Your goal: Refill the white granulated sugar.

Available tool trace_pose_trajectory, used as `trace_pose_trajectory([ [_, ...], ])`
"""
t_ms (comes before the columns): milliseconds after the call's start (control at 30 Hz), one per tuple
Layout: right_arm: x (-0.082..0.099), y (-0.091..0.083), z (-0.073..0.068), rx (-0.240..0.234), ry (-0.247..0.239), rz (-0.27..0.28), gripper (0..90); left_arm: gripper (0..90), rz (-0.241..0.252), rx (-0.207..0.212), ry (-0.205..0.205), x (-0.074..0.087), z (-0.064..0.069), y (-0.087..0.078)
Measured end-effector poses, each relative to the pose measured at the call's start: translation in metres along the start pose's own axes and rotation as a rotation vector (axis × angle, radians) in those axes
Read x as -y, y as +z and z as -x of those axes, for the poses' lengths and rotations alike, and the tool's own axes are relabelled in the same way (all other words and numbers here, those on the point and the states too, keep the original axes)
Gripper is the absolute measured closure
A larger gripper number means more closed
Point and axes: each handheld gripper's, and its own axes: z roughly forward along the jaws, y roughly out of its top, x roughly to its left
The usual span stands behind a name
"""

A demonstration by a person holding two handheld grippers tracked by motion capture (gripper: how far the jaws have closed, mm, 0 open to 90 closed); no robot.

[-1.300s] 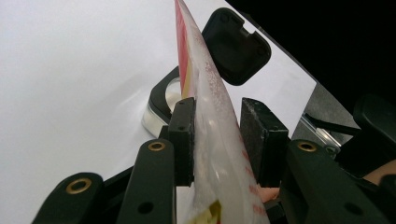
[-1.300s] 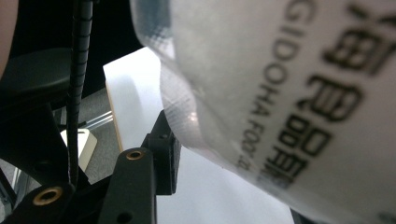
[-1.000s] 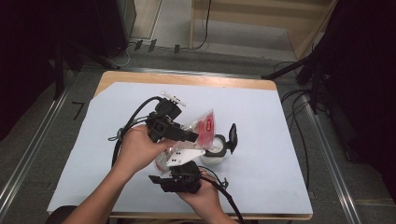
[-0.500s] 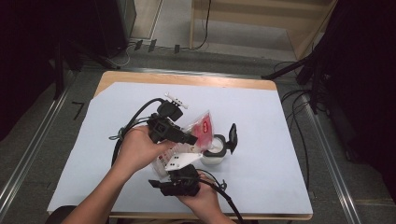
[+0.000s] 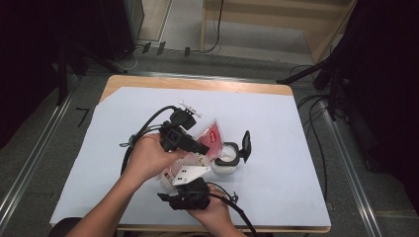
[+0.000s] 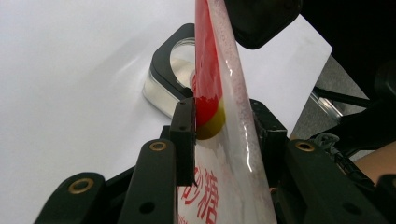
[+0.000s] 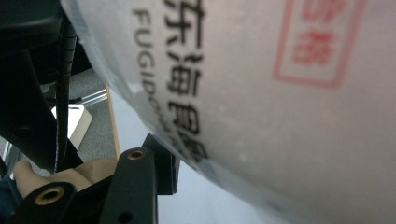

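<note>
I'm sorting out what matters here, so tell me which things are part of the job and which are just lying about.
In use:
- sugar bag, held by both grippers
- left gripper
- right gripper
- open jar with black flip lid

Lying about:
- white sheet over the table
- cables on the floor

A white sheet (image 5: 276, 148) covers most of a wooden table (image 5: 197, 83), whose bare edge shows along the far side, beyond the tongs. Past that edge lies a grey floor (image 5: 183, 29) with black cables (image 5: 212, 29) running across it. Farther back stands pale wooden furniture (image 5: 276, 24). Metal rails (image 5: 29, 158) run along the floor to the left of the tongs and to their right. Dark equipment (image 5: 99, 29) fills the far left corner, and black drapery (image 5: 385, 98) closes off the right side. The light is even and soft.
</note>
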Motion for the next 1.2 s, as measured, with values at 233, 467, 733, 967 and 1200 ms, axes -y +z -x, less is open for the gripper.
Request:
trace_pose_trajectory([
  [233,0.002,0.001,0.001,0.011,-0.005,-0.01,58.6,69.2,-0.002,0.007,-0.012,0.001,-0.005,0.005],
  [467,0.002,0.003,0.001,0.016,-0.012,-0.024,59.0,74.7,-0.001,0.0,-0.013,0.002,-0.005,0.004],
  [733,0.001,0.0,0.004,0.02,-0.01,-0.014,58.9,79.2,0.03,0.0,-0.013,0.002,-0.002,-0.003],
  [967,-0.002,-0.006,0.011,0.037,0.014,0.012,58.3,80.3,0.108,-0.006,-0.004,0.002,-0.003,-0.015],
  [1200,-0.003,-0.012,0.02,0.07,0.047,0.023,58.1,81.9,0.154,0.0,-0.002,0.005,-0.009,-0.033],
])
